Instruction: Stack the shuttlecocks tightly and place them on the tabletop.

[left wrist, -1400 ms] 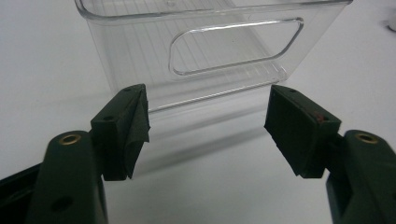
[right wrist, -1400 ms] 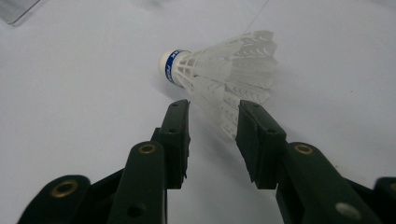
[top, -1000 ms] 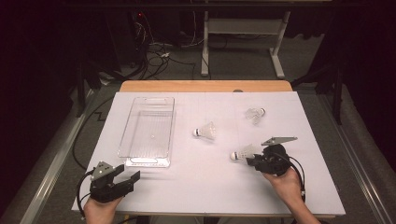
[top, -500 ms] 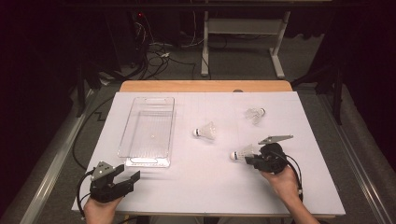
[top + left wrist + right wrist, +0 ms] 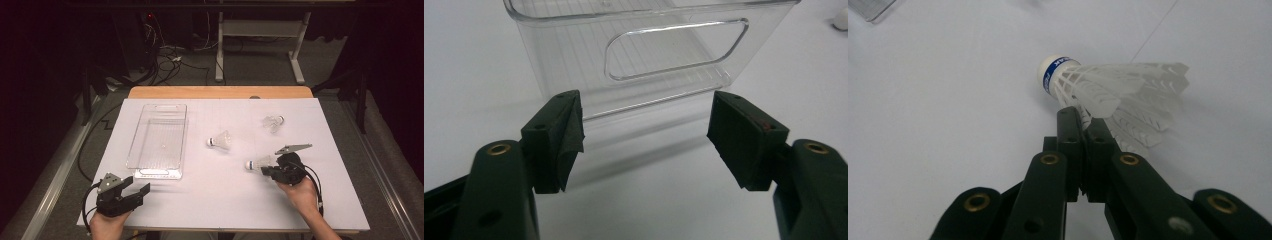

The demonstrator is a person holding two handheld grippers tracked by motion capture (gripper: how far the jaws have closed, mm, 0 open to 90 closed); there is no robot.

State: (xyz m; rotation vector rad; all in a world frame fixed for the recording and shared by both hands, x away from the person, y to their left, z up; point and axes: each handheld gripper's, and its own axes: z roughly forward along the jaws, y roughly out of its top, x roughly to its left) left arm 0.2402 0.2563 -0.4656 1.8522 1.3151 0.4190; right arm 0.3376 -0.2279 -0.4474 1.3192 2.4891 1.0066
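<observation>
At the near left corner the left gripper (image 5: 137, 192) rests with jaws wide apart and empty, facing the clear tray's (image 5: 649, 60) handle end, seen close in the left gripper view. The right gripper (image 5: 1084, 122) has just been closing and now pinches the shuttlecock's (image 5: 1098, 87) feather skirt; its blue-banded cork points away. Farther back lie two more shuttlecocks (image 5: 220, 142)

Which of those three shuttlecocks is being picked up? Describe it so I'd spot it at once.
Start at the clear tray on the white table, then look right past the middle shuttlecock. The nearest shuttlecock is the one: unlike the others, its feathers are pinched by the right tool.
</observation>
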